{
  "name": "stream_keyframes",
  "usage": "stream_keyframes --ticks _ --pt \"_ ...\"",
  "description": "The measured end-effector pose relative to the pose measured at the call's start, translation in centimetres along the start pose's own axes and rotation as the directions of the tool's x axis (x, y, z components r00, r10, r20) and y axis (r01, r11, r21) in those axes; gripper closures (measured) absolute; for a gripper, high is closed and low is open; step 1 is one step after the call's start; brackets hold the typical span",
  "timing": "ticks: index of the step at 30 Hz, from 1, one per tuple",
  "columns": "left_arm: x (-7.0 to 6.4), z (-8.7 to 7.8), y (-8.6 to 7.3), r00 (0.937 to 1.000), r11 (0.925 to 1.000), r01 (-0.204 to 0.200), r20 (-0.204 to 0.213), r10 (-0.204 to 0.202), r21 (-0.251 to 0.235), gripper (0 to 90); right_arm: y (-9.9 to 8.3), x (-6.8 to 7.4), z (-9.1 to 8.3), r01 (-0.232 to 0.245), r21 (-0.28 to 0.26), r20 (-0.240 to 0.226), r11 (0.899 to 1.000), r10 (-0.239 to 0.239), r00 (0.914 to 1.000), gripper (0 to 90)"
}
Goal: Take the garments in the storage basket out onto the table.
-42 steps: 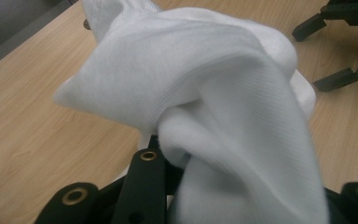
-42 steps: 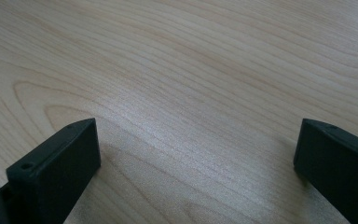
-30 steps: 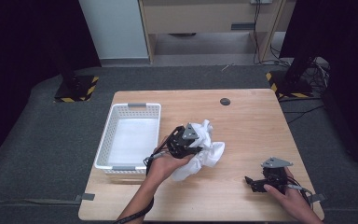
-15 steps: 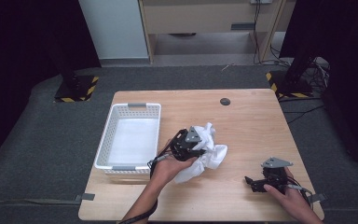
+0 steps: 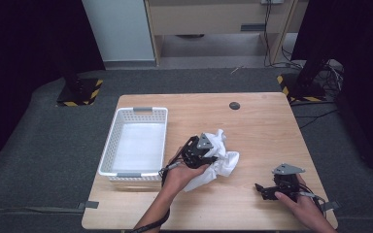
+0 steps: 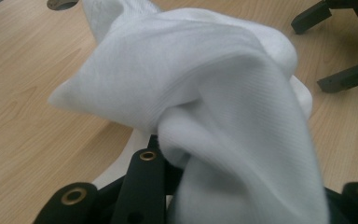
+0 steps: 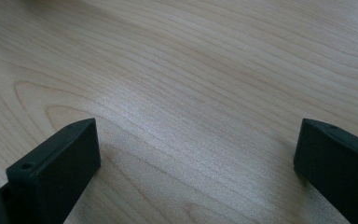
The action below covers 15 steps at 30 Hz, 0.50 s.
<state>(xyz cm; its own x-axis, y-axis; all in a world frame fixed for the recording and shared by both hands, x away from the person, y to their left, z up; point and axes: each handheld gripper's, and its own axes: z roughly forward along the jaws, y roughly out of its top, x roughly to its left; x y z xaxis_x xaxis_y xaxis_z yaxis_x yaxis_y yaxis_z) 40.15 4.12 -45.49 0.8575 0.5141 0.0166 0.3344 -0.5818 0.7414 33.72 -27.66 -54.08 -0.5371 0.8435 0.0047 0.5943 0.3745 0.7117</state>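
The right gripper (image 5: pixel 264 190) rests low on the table (image 5: pixel 272 131), jaws spread wide with only bare wood between them. Farther in, the left gripper (image 5: pixel 209 158) is clamped on a crumpled white cloth (image 5: pixel 218 158), bunched just ahead of its jaws and trailing towards the right gripper. The cloth's long axis cannot be told. The step looks like carrying it; next comes swinging away to the white basket (image 5: pixel 110 145) behind the left gripper.
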Motion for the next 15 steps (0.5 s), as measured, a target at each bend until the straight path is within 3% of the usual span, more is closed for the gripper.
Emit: stream_keyframes --ticks 15 --pt "-0.4 2.3 -0.3 0.9999 0.9997 0.015 -0.008 -0.015 0.021 71.2 0.0 0.0 0.0 0.002 0.0 0.0 1.0 -0.002 1.0 0.5"
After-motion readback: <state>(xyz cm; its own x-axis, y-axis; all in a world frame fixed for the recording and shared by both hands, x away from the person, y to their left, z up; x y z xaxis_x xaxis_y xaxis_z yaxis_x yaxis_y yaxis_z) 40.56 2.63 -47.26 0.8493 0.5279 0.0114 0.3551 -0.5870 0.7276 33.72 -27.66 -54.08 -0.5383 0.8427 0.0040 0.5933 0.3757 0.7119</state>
